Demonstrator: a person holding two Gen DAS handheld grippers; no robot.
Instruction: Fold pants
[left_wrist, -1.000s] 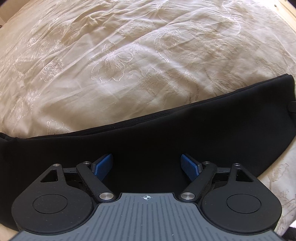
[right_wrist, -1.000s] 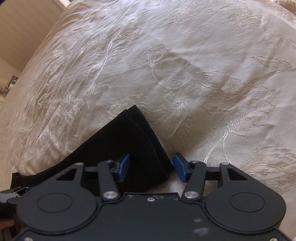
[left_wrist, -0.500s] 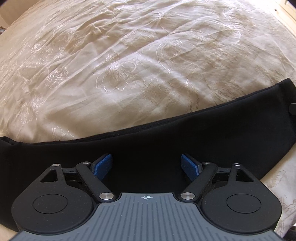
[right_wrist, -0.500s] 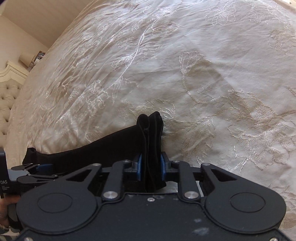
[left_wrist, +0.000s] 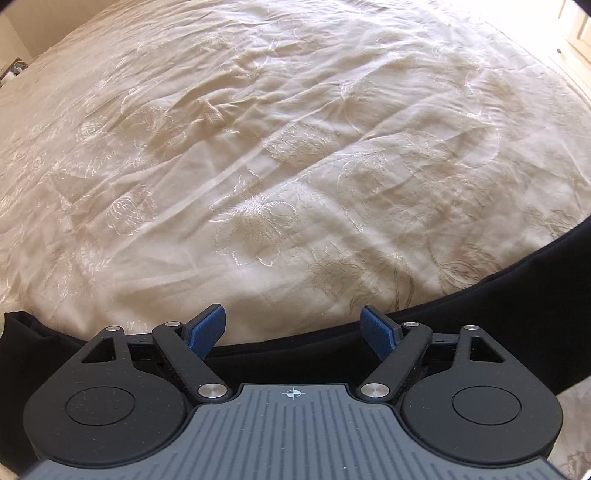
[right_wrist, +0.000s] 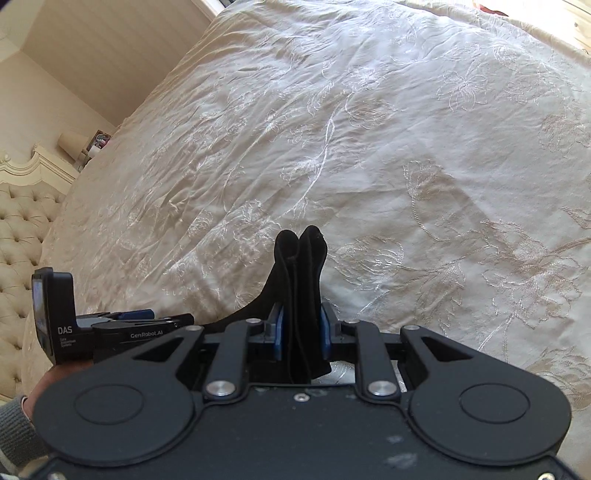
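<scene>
The black pants (left_wrist: 517, 295) lie as a long band across the cream embroidered bedspread (left_wrist: 295, 147), low in the left wrist view. My left gripper (left_wrist: 293, 326) is open and empty, its blue pads over the pants' far edge. My right gripper (right_wrist: 299, 332) is shut on the bunched leg end of the pants (right_wrist: 301, 266), which stands up between the blue pads, lifted off the bedspread (right_wrist: 406, 147). The left gripper (right_wrist: 110, 321) shows at the left of the right wrist view, held by a hand.
A tufted cream headboard (right_wrist: 22, 236) stands at the far left of the right wrist view, with a lamp (right_wrist: 72, 142) on a nightstand beside it. A wall (right_wrist: 92, 55) runs behind the bed.
My right gripper closed on the pants' leg end and lifted it. My left gripper stayed open and shifted so that less of the pants shows ahead of it.
</scene>
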